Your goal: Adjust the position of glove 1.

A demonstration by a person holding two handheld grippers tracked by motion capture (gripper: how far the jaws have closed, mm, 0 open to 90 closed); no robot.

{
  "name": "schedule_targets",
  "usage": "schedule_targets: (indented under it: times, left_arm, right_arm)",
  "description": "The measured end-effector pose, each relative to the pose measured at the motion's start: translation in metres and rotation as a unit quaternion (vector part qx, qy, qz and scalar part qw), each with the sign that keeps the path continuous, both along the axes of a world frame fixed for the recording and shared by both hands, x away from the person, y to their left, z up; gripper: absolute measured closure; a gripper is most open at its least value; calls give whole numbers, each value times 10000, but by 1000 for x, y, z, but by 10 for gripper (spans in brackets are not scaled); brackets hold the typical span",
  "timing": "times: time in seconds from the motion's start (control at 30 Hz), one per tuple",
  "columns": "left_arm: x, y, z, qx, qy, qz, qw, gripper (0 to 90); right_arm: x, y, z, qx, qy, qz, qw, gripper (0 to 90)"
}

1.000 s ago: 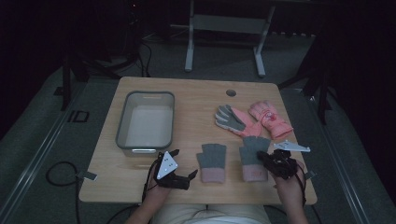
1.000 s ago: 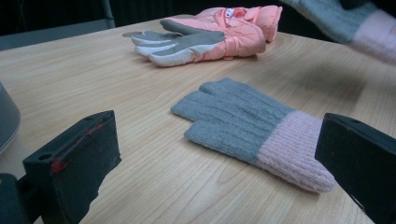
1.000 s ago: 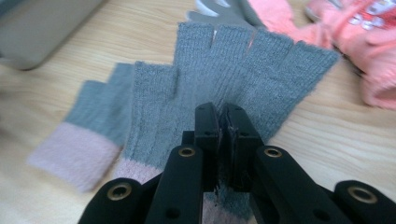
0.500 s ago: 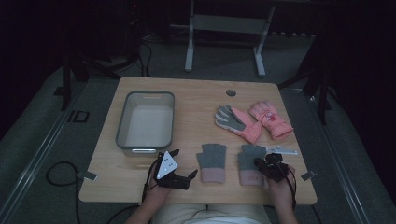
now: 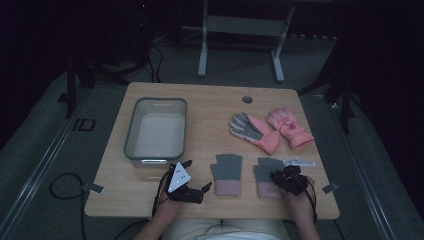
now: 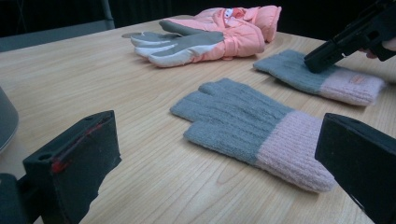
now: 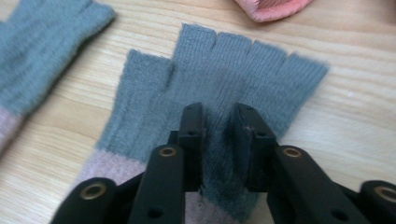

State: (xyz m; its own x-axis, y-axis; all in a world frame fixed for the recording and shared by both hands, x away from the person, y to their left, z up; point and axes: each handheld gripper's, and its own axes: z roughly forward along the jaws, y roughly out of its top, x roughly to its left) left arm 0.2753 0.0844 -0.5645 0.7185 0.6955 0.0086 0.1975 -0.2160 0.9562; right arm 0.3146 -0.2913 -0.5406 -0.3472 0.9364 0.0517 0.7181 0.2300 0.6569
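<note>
- While its jaws, having just been opening, bunch knit between them, right gripper (image 7: 218,140) pinches grey fingerless glove (image 7: 224,84), frame centre.
- Left gripper (image 5: 192,186), lower left: wide open, empty.

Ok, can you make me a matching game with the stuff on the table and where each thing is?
Things:
1. clear bin
2. pink ski gloves
3. right knit glove
4. left knit glove

Places:
A. pinched up between the right gripper jaws
B. lying flat ahead of the left gripper
C. left part of the table
D. far right part of the table

Pairs: 1-C, 2-D, 3-A, 4-B
</note>
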Motion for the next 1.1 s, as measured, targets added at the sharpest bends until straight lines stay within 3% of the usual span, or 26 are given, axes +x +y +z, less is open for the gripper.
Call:
schedule_targets:
  times: [0.1,0.2,0.27,0.33,0.4,0.47,0.7,0.83,1.0,1.1]
  left_arm:
    - [0,0,0,-23,-1,9,10000,0]
    - [0,0,0,-12,-2,21,10000,0]
    - [0,-1,0,18,-15,19,10000,0]
    - [-1,-1,0,49,-31,16,10000,0]
    - [0,-1,0,52,-32,19,10000,0]
    - [0,-1,0,43,-24,19,10000,0]
    - [-1,-1,0,28,-25,20,10000,0]
    - [0,-1,0,29,-35,9,10000,0]
    - [0,-1,0,47,-43,-4,10000,0]
    - [0,-1,0,22,-31,10,10000,0]
  right_arm:
    - [3,-6,6,-74,-177,551,9983,714]
    - [6,-12,14,-165,-188,1085,9938,681]
    - [9,-15,17,-274,-138,1474,9886,661]
    - [11,-16,19,-353,-48,1973,9797,637]
    - [13,-15,20,-513,-16,2170,9748,617]
    - [16,-13,19,-618,45,2243,9725,617]
    - [21,-11,10,-652,173,2129,9747,596]
    - [20,-11,6,-646,122,2132,9748,615]
    - [17,-11,2,-554,90,1992,9783,766]
    - [14,-7,2,-545,64,1775,9826,840]
